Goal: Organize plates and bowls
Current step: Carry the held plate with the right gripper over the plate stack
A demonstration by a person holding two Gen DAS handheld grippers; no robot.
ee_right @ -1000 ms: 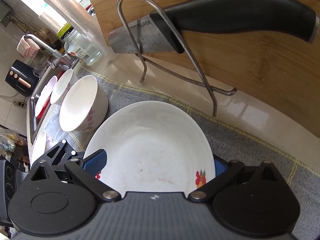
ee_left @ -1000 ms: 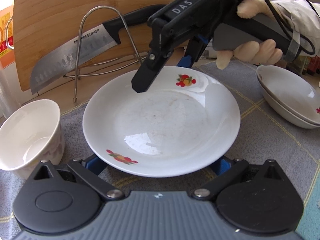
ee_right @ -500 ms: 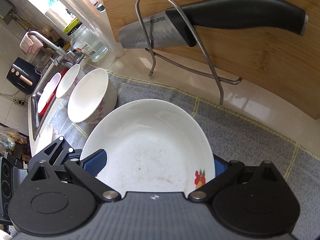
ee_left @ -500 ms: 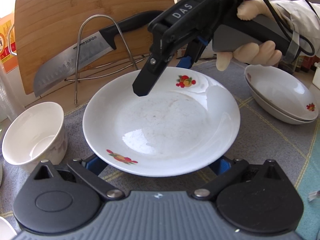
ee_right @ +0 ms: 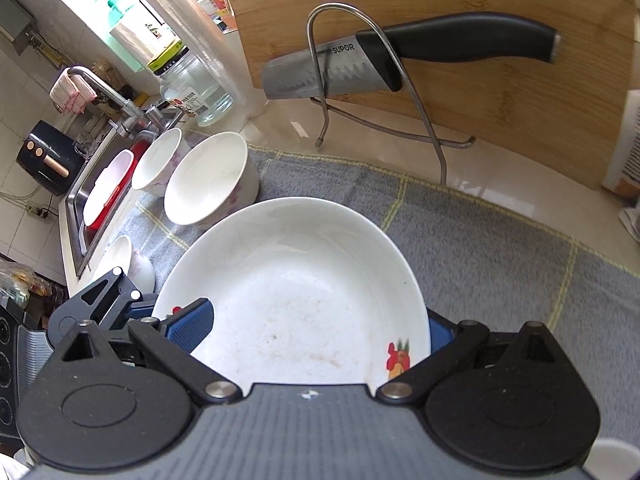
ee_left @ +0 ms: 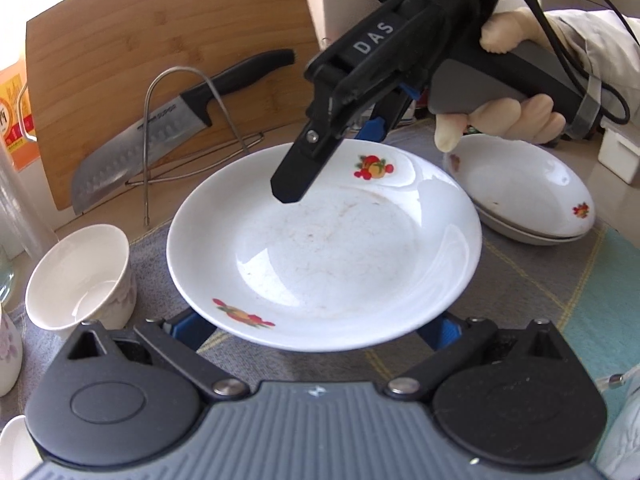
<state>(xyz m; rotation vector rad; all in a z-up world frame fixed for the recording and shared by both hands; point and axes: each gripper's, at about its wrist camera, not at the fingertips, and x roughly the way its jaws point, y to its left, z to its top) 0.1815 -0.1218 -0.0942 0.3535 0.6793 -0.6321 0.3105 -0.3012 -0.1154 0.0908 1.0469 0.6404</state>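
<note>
A white plate with fruit prints point(ee_left: 328, 256) hangs just above the grey mat point(ee_left: 540, 280). My left gripper point(ee_left: 314, 325) is open, both blue-padded fingers under the plate's near rim. My right gripper point(ee_left: 332, 160), held in a gloved hand, straddles the far rim. One finger hovers over the plate's inside and the other sits below the rim, jaws wide. In the right wrist view the plate point(ee_right: 296, 280) fills the gap of the right gripper point(ee_right: 316, 328). Two stacked plates point(ee_left: 520, 196) lie just to the right.
A white bowl point(ee_left: 80, 276) stands left of the plate, with another bowl point(ee_right: 158, 168) behind it. A knife point(ee_left: 160, 136) rests in a wire rack against a bamboo cutting board point(ee_left: 160, 40). The sink point(ee_right: 100, 196) is far left. A glass jar point(ee_right: 192, 92) stands behind.
Both grippers and the plate have moved right together. The bowl, knife and board slid left in view, and the stacked plates now lie much closer to the held plate.
</note>
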